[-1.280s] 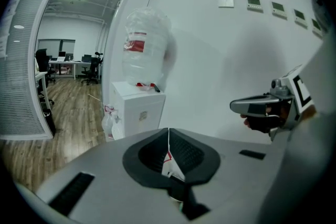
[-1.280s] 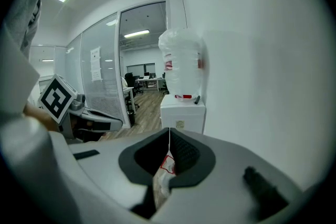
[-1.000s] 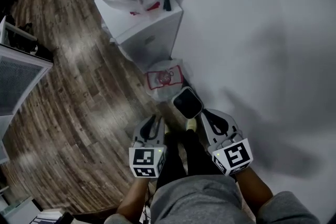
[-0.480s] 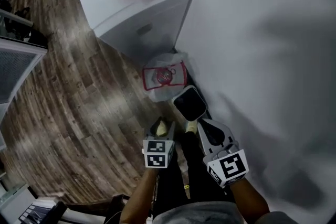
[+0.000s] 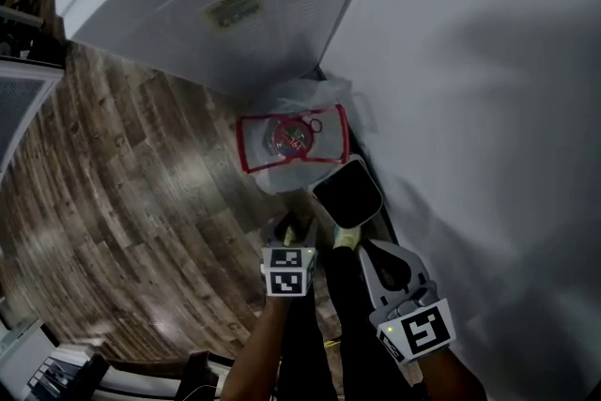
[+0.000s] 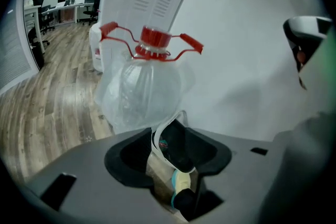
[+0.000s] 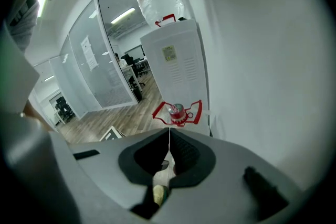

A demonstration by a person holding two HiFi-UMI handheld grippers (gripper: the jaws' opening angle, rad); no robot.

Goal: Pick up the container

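Container means here a clear plastic jug with a red cap and a red carry handle around its neck. It stands upright on the wooden floor, at the floor's edge along the white wall, in the corner where the white cabinet meets that wall. We think it is parked there to keep the walkway free. Both grippers point down toward it from near and touch nothing. Our left gripper has just been opening its jaws. They stand wide apart with nothing gripped between them, probably made ready for the neck or the handle, the only narrow parts. Our right gripper has its jaws together and empty, so we judge it only accompanies, perhaps to steady the body.
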